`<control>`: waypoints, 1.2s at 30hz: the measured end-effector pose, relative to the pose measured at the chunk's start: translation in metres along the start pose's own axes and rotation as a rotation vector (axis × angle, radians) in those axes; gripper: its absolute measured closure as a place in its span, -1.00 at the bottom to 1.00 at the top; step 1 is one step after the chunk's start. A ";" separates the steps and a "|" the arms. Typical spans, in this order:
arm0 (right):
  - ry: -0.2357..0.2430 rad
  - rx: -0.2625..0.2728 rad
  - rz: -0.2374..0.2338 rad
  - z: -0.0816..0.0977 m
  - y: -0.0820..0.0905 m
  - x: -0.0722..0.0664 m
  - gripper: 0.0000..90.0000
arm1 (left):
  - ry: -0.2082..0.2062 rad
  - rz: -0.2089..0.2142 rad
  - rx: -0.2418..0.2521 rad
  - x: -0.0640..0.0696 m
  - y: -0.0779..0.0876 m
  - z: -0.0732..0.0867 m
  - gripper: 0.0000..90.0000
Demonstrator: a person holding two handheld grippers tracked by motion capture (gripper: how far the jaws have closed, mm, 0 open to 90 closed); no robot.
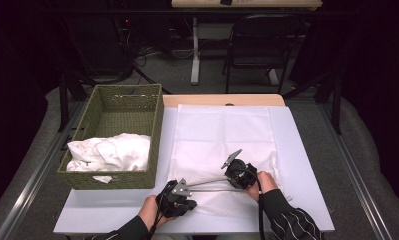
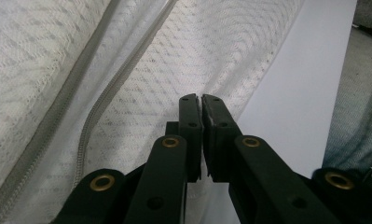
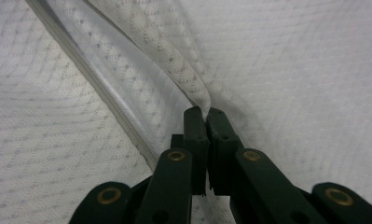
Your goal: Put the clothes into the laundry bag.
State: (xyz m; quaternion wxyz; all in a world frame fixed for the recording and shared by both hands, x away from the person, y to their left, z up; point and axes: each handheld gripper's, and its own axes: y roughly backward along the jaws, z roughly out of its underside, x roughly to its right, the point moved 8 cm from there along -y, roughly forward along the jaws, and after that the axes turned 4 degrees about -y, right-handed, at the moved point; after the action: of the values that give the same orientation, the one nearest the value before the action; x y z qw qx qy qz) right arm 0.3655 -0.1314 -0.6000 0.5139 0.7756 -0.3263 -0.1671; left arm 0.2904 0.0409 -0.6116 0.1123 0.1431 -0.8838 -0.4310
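Both forearms are extended from the near edge; the left gripper (image 1: 179,197) and right gripper (image 1: 239,172) are clamped on the white mesh cover (image 1: 222,145) spread mid-table. White cloths (image 1: 109,152) are piled in the woven basket (image 1: 89,112) at left.

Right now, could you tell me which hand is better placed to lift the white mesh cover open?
Right: the right tongs pinch a raised fold of the mesh cover beside its zipper. The left tongs sit shut at its edge, grip unclear.

Black hand-held gripper (image 2: 202,99), brass rivets, striped sleeve (image 1: 289,220)
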 end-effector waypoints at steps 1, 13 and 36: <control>-0.002 0.008 0.002 -0.002 0.004 0.002 0.96 | 0.001 0.001 -0.005 0.000 0.000 0.000 0.97; -0.036 0.123 0.044 -0.016 0.029 0.015 0.97 | -0.002 0.013 -0.020 0.001 0.002 0.000 0.98; -0.084 0.285 0.032 -0.038 0.071 0.018 0.97 | 0.013 0.006 -0.024 -0.001 0.001 -0.003 0.91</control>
State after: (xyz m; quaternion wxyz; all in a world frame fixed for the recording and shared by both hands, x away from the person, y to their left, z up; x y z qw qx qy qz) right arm 0.3778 -0.1354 -0.5188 0.3870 0.8277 -0.3803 -0.1432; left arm 0.2917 0.0397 -0.6095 0.1208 0.1421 -0.8782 -0.4404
